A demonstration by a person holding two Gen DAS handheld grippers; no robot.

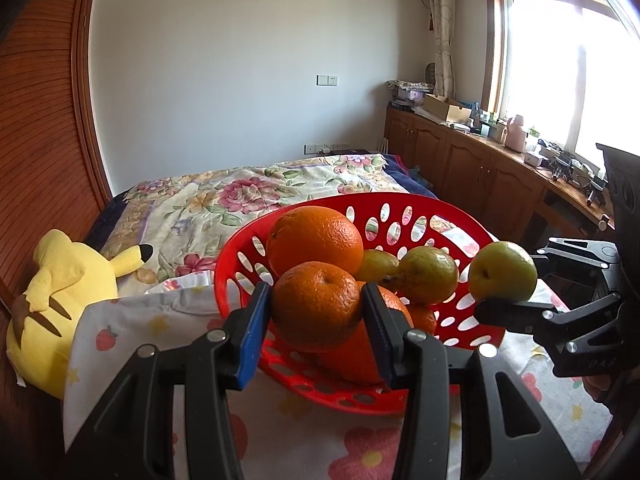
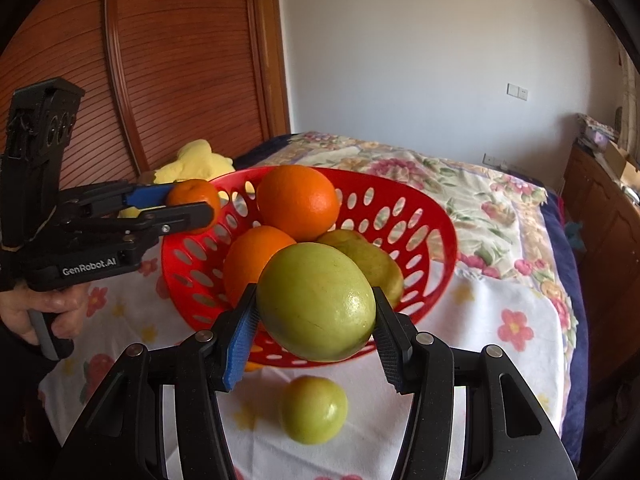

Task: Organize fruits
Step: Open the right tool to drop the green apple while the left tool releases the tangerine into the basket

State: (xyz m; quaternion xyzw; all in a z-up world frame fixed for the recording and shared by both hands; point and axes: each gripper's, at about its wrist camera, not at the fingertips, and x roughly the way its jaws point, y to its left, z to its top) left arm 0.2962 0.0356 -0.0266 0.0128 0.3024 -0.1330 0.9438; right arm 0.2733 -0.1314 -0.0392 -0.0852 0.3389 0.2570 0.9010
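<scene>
While both hands hold their tools above the flowered cloth (image 2: 516,312) spread over the bed (image 1: 224,196), the left gripper (image 1: 316,308) has its fingers clamped on a small orange (image 1: 316,304) just over the near left rim of the red basket (image 2: 432,224). The right gripper (image 2: 316,316) has its fingers clamped on a green fruit (image 2: 316,300), held in front of the basket's near edge. Inside the basket lie a large orange (image 2: 298,202), a second orange (image 2: 250,260) and two yellow-green pears (image 1: 430,276). Another green fruit (image 2: 314,408) sits loose on the cloth, near the basket. A yellow plush toy (image 1: 52,292) lies by the wooden wardrobe (image 2: 168,60).
</scene>
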